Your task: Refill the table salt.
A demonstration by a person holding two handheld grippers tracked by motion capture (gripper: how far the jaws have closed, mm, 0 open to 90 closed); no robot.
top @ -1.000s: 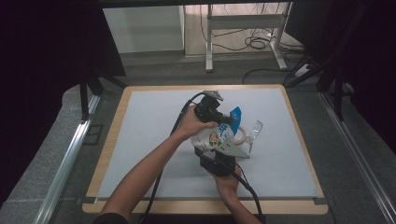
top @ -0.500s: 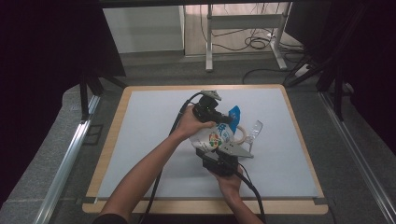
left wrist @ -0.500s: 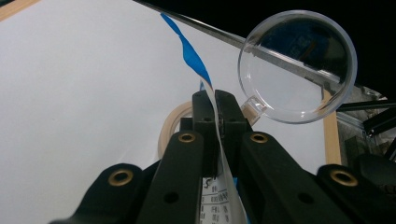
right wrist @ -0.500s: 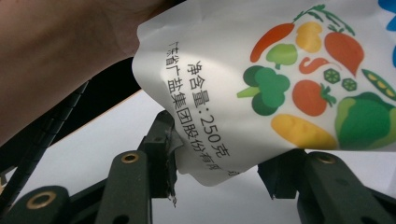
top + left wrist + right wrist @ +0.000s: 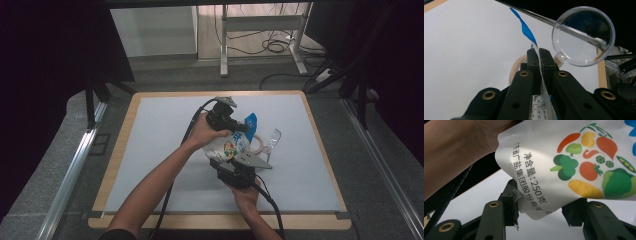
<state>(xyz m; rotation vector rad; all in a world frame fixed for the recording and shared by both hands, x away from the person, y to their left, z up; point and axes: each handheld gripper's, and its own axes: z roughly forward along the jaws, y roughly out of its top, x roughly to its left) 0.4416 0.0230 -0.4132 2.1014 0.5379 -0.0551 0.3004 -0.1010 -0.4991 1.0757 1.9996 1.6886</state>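
A white bag [image 5: 231, 146] printed with vegetables is held up over the middle of the counter [image 5: 150, 150] between both grippers. The left gripper [image 5: 539, 53] has its jaws pressed together, pinching the bag's thin blue-edged top. The right gripper [image 5: 540, 200] has its jaws part-way spread around the bag's lower corner, pads against its sides. Just beyond the bag, on the counter, lie a roll of tape [image 5: 259, 143] and a clear plastic cup [image 5: 582, 35] on its side, close to the left gripper's tips.
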